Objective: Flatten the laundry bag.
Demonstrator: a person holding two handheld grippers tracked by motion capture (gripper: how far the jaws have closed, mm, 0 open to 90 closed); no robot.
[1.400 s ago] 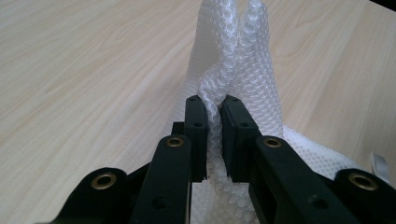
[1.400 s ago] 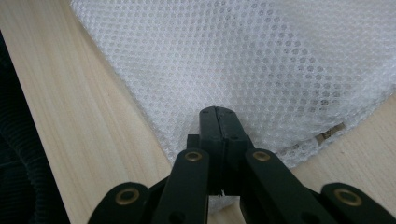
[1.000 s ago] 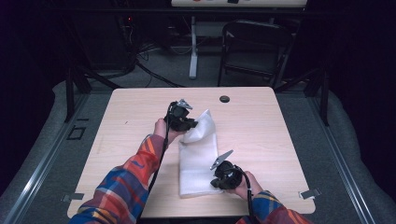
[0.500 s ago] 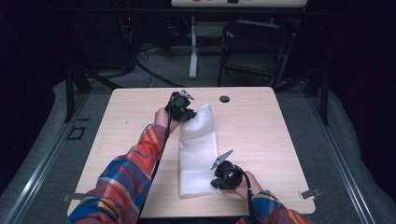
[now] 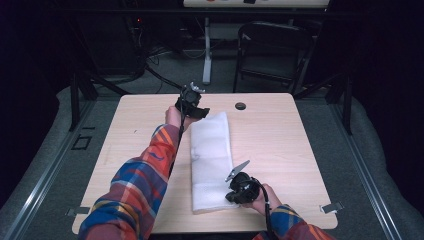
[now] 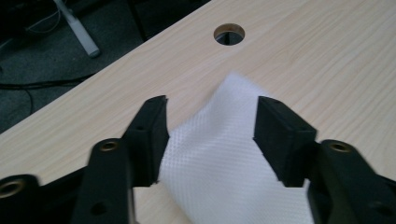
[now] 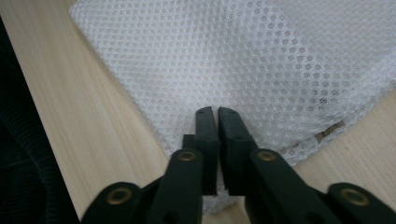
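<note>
At the left of the high view, the left gripper (image 5: 192, 102) sits at the far end of the white mesh bag (image 5: 211, 160), near the table's back edge; its jaws have just been opening, and in the left gripper view they stand well apart with the bag's far corner (image 6: 233, 135) lying loose between them, neither pad pressing on it; that corner is a little lifted off the wooden table (image 5: 280, 135), with the round cable hole (image 6: 229, 34) beyond it. The bag lies as a long folded strip down the middle of the table; its long axis runs from the far edge toward the person, so one gripper sits at each end. At the right and nearer the person, the right gripper (image 5: 239, 187) is at the bag's near end; in the right gripper view its jaws (image 7: 216, 122) stand almost together, with only a thin slit between them, and they appear to pinch the mesh near the hem by the bag's near corner; I judge that this end is held.

The coming move turns on this: the far end is free and the near end is pinned, so the left gripper is the nearer one for any work at the far corner, and a pull along the long axis would slide or fold the strip toward the right gripper.
</note>
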